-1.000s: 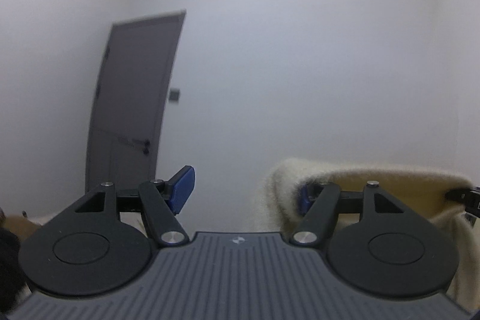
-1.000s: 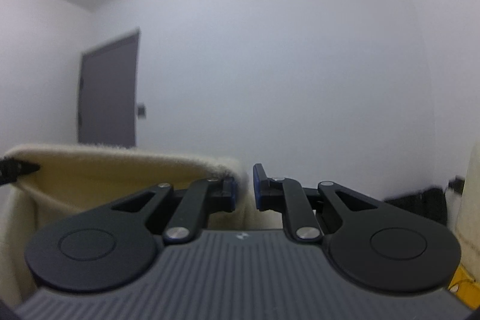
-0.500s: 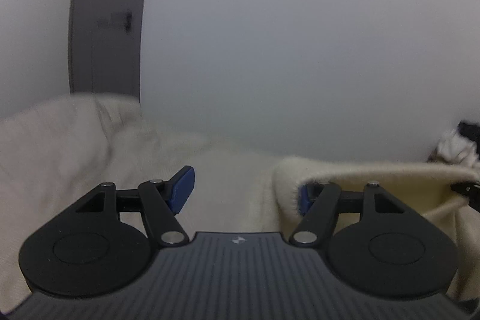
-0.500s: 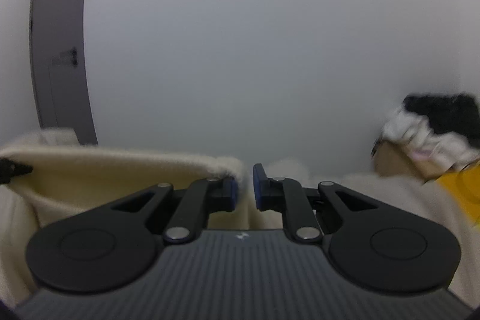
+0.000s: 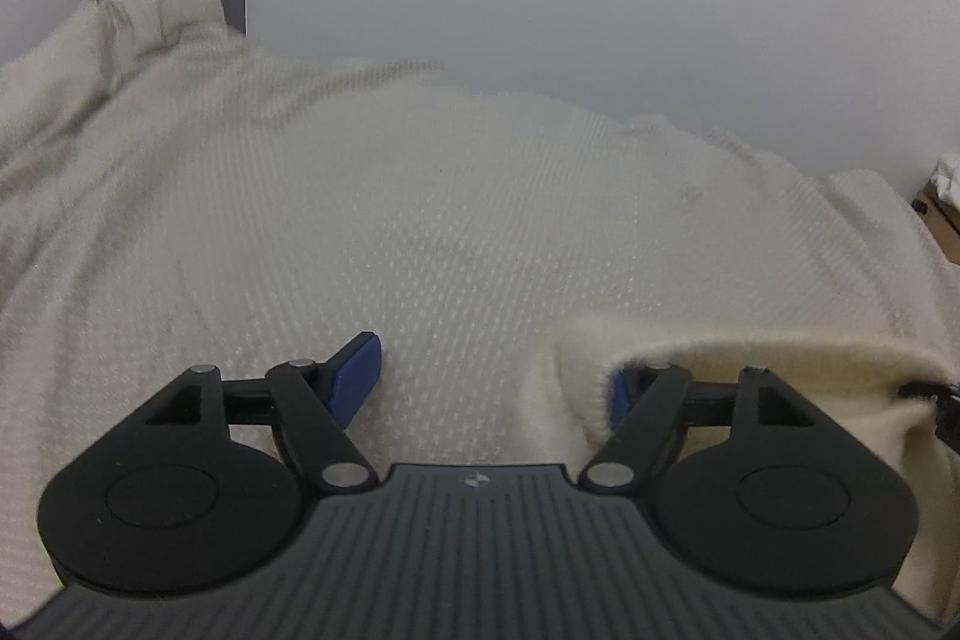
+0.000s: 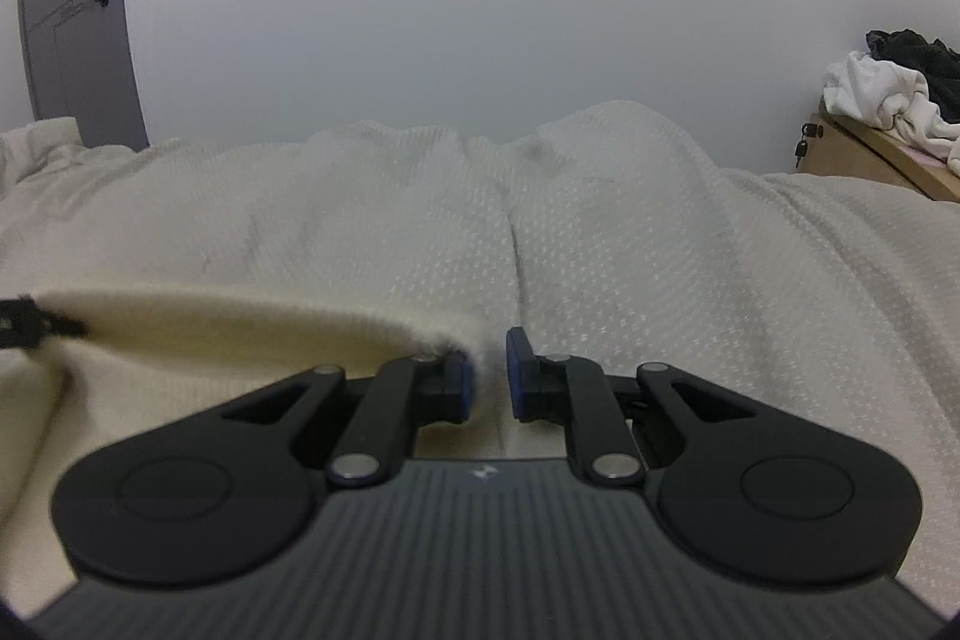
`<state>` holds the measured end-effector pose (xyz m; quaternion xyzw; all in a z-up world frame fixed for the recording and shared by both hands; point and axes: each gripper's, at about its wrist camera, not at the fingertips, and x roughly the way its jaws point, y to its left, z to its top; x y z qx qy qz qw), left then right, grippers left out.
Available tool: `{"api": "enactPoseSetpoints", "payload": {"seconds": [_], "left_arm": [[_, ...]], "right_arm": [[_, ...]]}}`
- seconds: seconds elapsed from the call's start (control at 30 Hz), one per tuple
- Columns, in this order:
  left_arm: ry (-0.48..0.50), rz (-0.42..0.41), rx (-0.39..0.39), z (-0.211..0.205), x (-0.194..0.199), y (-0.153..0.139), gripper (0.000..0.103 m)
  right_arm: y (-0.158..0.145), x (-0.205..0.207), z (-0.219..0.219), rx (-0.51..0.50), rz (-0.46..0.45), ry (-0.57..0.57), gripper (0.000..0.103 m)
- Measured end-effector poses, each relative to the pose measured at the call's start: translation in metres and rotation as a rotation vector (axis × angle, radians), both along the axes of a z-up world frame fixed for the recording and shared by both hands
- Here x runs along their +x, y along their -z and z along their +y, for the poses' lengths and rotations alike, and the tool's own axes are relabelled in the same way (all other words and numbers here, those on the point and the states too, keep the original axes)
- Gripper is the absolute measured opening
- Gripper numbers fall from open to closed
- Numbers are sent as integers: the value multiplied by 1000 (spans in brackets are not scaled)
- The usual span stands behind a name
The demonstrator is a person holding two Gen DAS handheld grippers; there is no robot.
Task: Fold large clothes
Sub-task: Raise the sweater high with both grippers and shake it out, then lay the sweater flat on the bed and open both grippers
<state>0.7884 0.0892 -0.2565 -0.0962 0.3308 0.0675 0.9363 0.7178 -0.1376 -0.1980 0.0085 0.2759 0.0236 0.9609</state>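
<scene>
Cream garment (image 5: 750, 370) — fuzzy, its edge stretched taut.

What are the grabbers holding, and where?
A fluffy cream knit garment, by its upper edge. The right gripper pinches it between nearly shut jaws; the left gripper's jaws have just been opening, the edge only hooked over one finger.

Light was soft, even and rather dim, with no glare and only faint shadows in the blanket (image 5: 420, 220) folds. Fisheye bending curved the door (image 6: 78, 40) above the blanket's left end. The blanket's far edge was blurred.
</scene>
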Motion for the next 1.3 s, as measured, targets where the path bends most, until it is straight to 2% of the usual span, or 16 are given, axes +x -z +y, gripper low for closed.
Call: {"api": "enactPoseSetpoints", "payload": {"seconds": [0.17,0.27,0.4,0.53,0.6,0.63,0.67,0.7,0.77,0.8,1.07,1.2,1.3], "left_arm": [[21,41,17,3,13,2,79],[15,71,-37,12,17,-1,79],[35,84,-50,18,17,-11,79],[114,74,-40,11,6,-28,81],[170,65,-43,7,-2,-37,81],[172,62,-29,5,-6,-41,86],[178,57,-15,2,-12,-45,88],[188,50,0,0,-19,-50,89],[200,36,21,-4,-33,-60,89],[197,23,23,-4,-41,-66,89],[144,-76,45,-11,-135,-107,89],[134,-149,81,-19,-210,-138,89],[117,-180,66,-22,-268,-163,89]], "right_arm": [[15,16,-3,-1,30,0,15],[13,13,-2,-3,40,0,15],[10,14,-8,26,54,-3,16],[4,14,-14,36,74,-11,17],[0,10,-10,-4,67,-24,20],[-1,6,-8,-17,61,-35,20],[-3,1,-6,-22,59,-43,26],[-4,-2,-7,-12,61,-51,39],[-9,-13,-8,21,56,-69,50],[-12,-19,-7,26,46,-75,52],[-45,-90,-9,59,-33,-113,52],[-66,-143,-14,60,-91,-127,52],[-85,-192,-19,80,-117,-125,52]]}}
